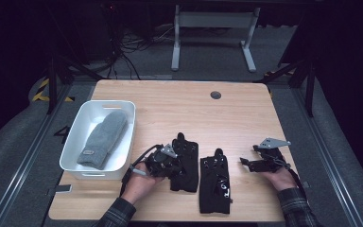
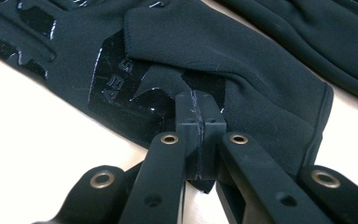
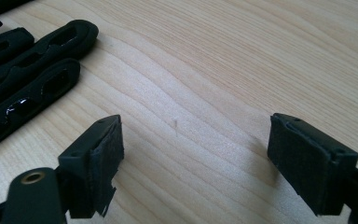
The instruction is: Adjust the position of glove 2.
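The left black glove (image 1: 185,161) lies flat on the wooden desk (image 1: 179,104), just right of the white bin (image 1: 78,163), fingers pointing away from the person. In the left gripper view its fleece back and glossy printed patches (image 2: 121,88) are plain, with a fold of cloth across the palm. The left tongs (image 1: 168,158) sit on this glove's side nearest the bin; their two black jaws are pressed tight together, tips at the cloth where a pinch of the glove (image 2: 200,74) rises just ahead of them. Whether fabric is actually caught between the pads cannot be told, since the jaw faces meet with no visible gap. The person's left hand (image 1: 142,182) holds the tongs from below.

On the far side of this glove from the bin lies a second black glove (image 1: 214,182), just beside the first, apart by a thin strip of desk, and reaching nearer the person's edge. Its glossy-patched fingers (image 3: 32,79) show in the right gripper view.

Farther again from the bin, past the second glove, the right tongs (image 1: 260,161) hover over bare wood with jaws spread wide and nothing between them, held by the right hand (image 1: 279,178).

Inside the bin rests a grey knitted mitten (image 1: 105,138).
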`<action>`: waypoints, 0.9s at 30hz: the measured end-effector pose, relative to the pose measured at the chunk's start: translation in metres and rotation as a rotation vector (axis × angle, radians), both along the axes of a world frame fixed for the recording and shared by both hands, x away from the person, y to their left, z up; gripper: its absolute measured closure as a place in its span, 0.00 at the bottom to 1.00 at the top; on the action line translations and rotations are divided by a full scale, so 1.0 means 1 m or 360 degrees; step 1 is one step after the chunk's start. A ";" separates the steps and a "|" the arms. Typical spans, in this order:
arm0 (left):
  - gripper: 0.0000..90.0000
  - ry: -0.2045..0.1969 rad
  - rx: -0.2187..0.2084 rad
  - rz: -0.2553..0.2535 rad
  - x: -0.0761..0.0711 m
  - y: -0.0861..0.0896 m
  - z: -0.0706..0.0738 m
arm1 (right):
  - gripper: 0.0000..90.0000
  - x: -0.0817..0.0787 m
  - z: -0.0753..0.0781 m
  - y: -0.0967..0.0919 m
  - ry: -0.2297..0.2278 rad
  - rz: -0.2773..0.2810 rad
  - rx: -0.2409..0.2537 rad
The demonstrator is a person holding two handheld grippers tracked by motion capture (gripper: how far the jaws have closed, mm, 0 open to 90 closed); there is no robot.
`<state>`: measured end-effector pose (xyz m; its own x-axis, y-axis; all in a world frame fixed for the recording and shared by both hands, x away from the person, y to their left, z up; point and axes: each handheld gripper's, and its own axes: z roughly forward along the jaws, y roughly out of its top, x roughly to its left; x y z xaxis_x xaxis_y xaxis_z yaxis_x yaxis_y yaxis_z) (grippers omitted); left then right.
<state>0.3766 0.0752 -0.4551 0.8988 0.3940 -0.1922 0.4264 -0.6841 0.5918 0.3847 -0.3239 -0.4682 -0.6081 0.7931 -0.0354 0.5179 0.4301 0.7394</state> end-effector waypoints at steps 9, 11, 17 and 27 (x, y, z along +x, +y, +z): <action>1.00 0.0074 -0.0013 -0.0154 -0.024 0.005 -0.001 | 0.21 0.000 0.000 0.000 0.0000 -0.0003 -0.0003; 1.00 0.0083 -0.0013 -0.0172 -0.028 0.006 -0.001 | 0.21 0.000 0.000 0.000 0.0000 -0.0003 -0.0003; 0.95 0.0028 -0.0048 -0.0130 -0.037 0.012 0.004 | 0.21 0.000 0.000 0.000 0.0000 -0.0004 -0.0002; 0.66 -0.0024 -0.0080 0.0271 -0.025 0.022 0.007 | 0.21 0.000 0.000 0.000 0.0000 -0.0004 -0.0003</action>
